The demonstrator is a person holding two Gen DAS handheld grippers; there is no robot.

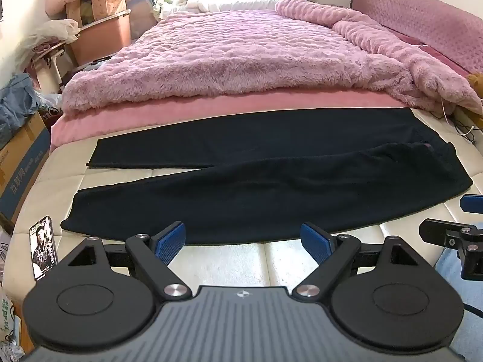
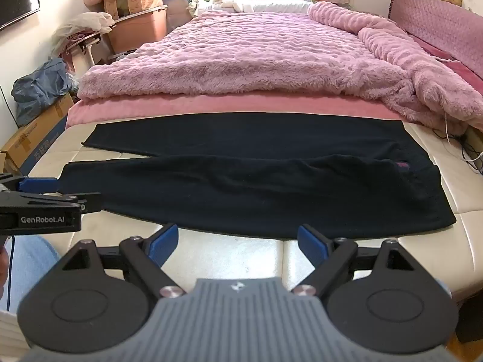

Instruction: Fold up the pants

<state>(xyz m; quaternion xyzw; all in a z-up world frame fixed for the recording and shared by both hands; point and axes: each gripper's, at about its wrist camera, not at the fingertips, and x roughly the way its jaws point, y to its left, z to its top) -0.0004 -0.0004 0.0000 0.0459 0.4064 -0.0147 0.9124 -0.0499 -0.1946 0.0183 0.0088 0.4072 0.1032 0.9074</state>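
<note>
Pants (image 1: 271, 187) lay flat ahead of both hand-held grippers, left (image 1: 243, 242) and right (image 2: 238, 241), both released, empty. Fold not begun; next likely grasping near leg edge.

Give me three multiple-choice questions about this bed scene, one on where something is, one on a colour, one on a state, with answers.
1. Where does the phone lie?
A. on the mattress, left of the pants
B. on the pink blanket
C. on the cardboard box

2. What colour are the pants?
A. pink
B. dark navy, near black
C. white

3. How do the left tongs stand?
A. shut on the pants
B. shut, holding nothing
C. open, holding nothing

Answers: 1 A, the phone rests on the bare cream mattress by the leg ends. 2 B, the cloth reads dark throughout. 3 C, the blue pads stand wide apart with mattress showing between; the right tongs look the same.
</note>
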